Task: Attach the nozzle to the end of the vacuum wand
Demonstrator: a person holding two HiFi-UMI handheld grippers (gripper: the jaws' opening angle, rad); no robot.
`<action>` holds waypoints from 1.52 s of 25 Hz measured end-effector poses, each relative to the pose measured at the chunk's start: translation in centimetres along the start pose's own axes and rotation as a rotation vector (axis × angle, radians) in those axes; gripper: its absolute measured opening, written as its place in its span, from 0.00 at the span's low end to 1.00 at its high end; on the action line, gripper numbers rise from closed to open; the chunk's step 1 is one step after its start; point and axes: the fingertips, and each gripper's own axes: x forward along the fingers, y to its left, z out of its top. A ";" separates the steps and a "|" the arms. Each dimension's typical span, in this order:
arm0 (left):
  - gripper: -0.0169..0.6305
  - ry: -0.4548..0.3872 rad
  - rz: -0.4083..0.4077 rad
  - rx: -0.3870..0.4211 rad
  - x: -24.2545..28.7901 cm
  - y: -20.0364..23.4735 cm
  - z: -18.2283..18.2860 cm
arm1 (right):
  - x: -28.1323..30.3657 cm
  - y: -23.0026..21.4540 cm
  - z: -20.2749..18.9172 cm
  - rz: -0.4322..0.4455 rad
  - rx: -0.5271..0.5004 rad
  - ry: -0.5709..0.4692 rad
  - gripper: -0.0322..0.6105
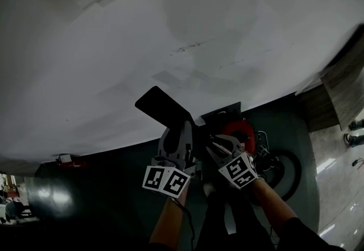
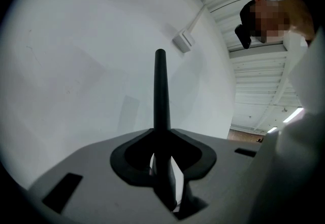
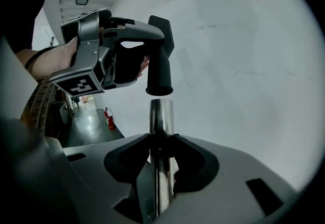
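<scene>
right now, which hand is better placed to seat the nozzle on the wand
left, likely: left gripper holds the nozzle, its socket just above the wand end, nearly in line; right gripper only grips the wand

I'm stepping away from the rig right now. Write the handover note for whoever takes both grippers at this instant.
Left gripper: shut on the black nozzle, held above the wand.
Right gripper: shut on the metal wand, upright between its jaws.
Position: the nozzle's round socket faces down, roughly in line with the wand's end, a small gap between them.
Done: both parts gripped and lined up.
Left: lower the nozzle onto the wand's end and press until it seats.
</scene>
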 end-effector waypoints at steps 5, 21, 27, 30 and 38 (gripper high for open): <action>0.16 0.012 -0.001 -0.005 0.3 0.0 -0.8 | 0.1 -0.1 0.0 0.002 0.000 -0.004 0.30; 0.16 0.017 -0.015 0.019 0.8 0.2 -1.7 | 0.3 0.0 -0.1 0.018 -0.014 -0.007 0.29; 0.16 -0.003 -0.022 0.020 0.1 -0.3 -1.7 | 0.3 0.0 -0.2 0.019 -0.009 -0.007 0.29; 0.16 0.015 -0.030 0.027 0.0 -0.6 -1.8 | 0.3 0.0 -0.2 0.021 -0.010 -0.007 0.29; 0.16 0.026 -0.012 0.073 -0.2 -0.3 -1.9 | 0.4 0.2 -0.3 0.020 -0.015 -0.008 0.29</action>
